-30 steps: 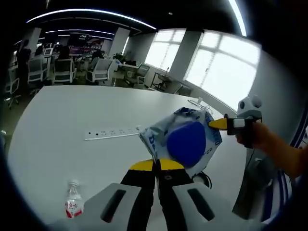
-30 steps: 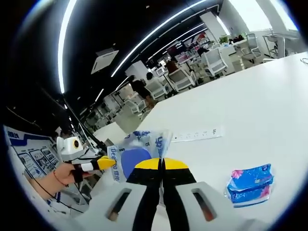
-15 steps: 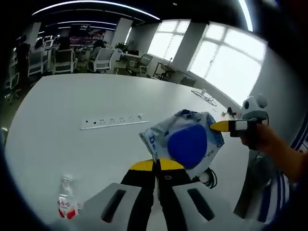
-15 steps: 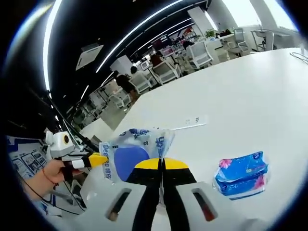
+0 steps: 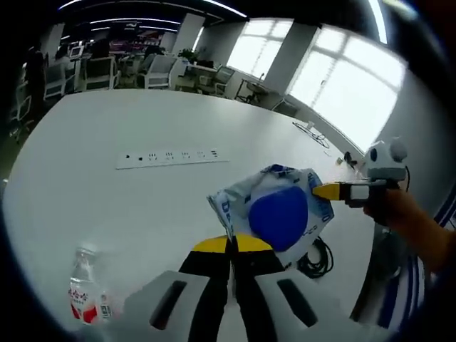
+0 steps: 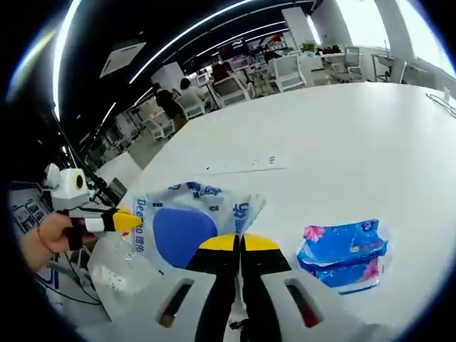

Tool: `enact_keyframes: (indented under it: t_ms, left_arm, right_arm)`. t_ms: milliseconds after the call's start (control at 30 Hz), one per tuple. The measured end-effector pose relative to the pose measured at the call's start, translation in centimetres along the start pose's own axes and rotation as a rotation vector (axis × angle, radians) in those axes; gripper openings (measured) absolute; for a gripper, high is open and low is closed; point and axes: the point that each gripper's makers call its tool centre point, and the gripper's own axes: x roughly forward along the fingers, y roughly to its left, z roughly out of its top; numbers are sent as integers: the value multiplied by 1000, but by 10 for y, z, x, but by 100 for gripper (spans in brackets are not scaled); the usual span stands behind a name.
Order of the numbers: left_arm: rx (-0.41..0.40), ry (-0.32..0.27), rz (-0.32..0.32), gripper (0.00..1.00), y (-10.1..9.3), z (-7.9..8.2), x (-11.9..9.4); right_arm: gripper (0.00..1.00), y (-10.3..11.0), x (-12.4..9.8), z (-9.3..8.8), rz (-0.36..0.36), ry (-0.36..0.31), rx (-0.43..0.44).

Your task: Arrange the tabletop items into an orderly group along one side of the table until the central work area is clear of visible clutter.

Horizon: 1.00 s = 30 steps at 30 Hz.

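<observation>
A white plastic pack with a blue oval hangs above the white table, held at both ends. My left gripper is shut on its near corner, and the right gripper comes in from the right, shut on the far edge. In the right gripper view the same pack sits stretched between my right gripper and the left gripper at the left. A blue and pink tissue pack lies on the table to the right. A small water bottle stands at the lower left.
A white power strip lies across the middle of the table, also the power strip in the right gripper view. A black cable coils near the table edge. Office chairs and people stand beyond the far edge.
Both views have tipped downward toward the table. The pack stays held between the two grippers. The tissue pack and bottle look nearer.
</observation>
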Motion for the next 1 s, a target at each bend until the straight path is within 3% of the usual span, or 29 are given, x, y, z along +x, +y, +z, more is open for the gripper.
enact_keyframes:
  t_ms: [167, 633, 1000]
  left_arm:
    - [-6, 18, 2, 0, 1, -5, 9]
    - [-41, 39, 26, 0, 14, -18, 34]
    - [-55, 77, 28, 0, 21, -31, 48]
  right_arm:
    - [0, -9, 8, -8, -42, 50, -85]
    - [0, -27, 28, -20, -63, 103, -96]
    - [0, -34, 39, -35, -108, 173, -180]
